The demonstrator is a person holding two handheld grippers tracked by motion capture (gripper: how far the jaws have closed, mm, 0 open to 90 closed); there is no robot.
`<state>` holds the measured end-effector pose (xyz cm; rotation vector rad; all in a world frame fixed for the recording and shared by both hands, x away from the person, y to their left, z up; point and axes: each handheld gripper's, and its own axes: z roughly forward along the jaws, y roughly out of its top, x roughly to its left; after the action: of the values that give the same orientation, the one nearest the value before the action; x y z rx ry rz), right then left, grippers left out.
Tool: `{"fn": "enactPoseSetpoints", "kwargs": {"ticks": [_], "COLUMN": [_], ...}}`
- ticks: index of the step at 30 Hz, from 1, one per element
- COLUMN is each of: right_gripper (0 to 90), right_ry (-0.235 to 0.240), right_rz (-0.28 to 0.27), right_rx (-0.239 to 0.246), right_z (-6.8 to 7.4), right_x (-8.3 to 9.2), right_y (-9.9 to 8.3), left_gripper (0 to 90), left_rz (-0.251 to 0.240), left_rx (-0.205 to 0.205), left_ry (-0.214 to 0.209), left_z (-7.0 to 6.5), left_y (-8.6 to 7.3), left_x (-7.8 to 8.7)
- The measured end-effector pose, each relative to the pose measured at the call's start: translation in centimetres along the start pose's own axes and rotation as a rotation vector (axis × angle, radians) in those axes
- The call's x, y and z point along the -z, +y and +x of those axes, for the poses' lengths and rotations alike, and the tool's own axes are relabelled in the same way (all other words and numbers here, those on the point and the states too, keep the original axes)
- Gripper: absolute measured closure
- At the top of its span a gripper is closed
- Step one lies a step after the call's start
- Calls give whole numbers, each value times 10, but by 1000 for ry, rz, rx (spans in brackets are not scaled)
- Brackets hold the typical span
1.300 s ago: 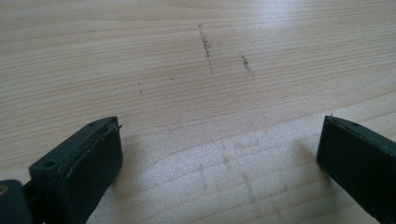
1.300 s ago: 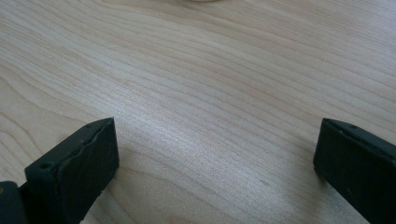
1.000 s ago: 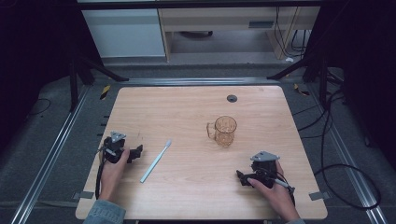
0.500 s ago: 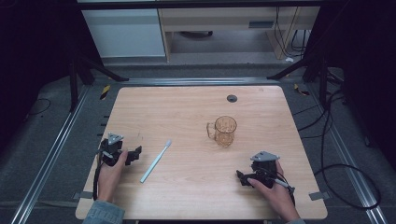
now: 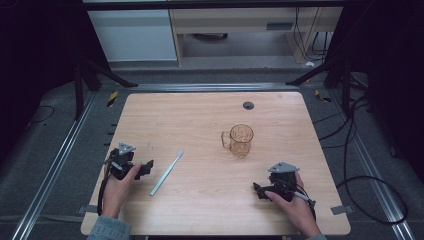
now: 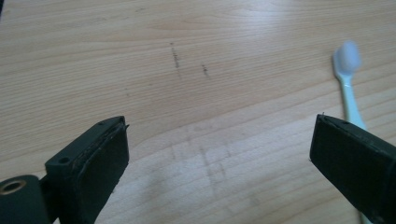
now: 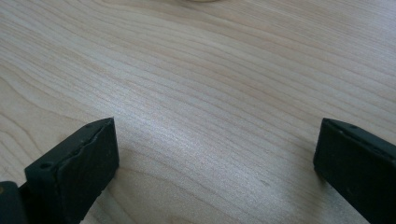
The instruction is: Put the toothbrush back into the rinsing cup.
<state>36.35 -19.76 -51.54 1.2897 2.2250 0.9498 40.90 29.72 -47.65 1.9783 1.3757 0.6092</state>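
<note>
Since a second ago, the left hand-held gripper [image 5: 147, 166] has shifted only slightly, drawing a touch away from the toothbrush [image 5: 166, 173]; the right one and the things on the bench look unchanged. Taking the toothbrush as the landmark: the left hand-held gripper sits just to its left, at the near left part of the bench [image 5: 200, 120], jaws spread wide apart and holding nothing. In the left gripper view the toothbrush [image 6: 349, 88] runs past the right jaw, its bristle head pointing away, not yet between the pads. Well to the right of the toothbrush, near the front edge, the right hand-held gripper [image 5: 259, 191] rests low with its jaws also wide apart and empty over bare wood. Farther back and to the right of the toothbrush stands an amber glass mug [image 5: 240, 140], upright, handle toward the left. Beyond that is a small dark round grommet [image 5: 248, 105].

My judgement: the reach for the toothbrush is in hand. The next move calls for swinging the left jaws sideways to straddle the handle, then closing.
</note>
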Motion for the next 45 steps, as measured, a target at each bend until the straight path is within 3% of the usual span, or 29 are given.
{"fn": "enactPoseSetpoints", "kwargs": {"ticks": [6,13,15,17,21,24,27,31,37,40,45], "right_gripper": [4,4,4,4,4,5,5,4,4,4,4], "right_ry": [0,0,8,0,0,5,6,1,-17,-57,-59], "right_rz": [0,0,5,0,-1,-1,0,0,1,0,-2], "right_rx": [0,0,-16,2,4,5,4,3,-17,-51,-54], "right_z": [0,0,1,0,0,-1,-1,0,0,-3,-7], "right_x": [0,0,1,0,0,0,0,0,-1,-2,-1], "right_y": [0,0,0,0,0,0,0,0,1,1,1], "left_gripper": [49,60,61,61,73,74,73,74,74,75,75], "left_rz": [22,96,123,153,203,237,263,277,302,318,334], "left_rx": [-70,-228,-238,-236,-219,-240,-297,-330,-342,-346,-372], "left_ry": [5,-26,-35,-42,-92,-87,-70,-50,-42,-64,-89], "left_z": [-18,-55,-58,-59,-59,-61,-68,-71,-76,-82,-95], "left_y": [7,16,19,24,31,40,55,68,87,92,100], "left_x": [8,8,8,7,4,3,7,7,0,-2,-3]}}
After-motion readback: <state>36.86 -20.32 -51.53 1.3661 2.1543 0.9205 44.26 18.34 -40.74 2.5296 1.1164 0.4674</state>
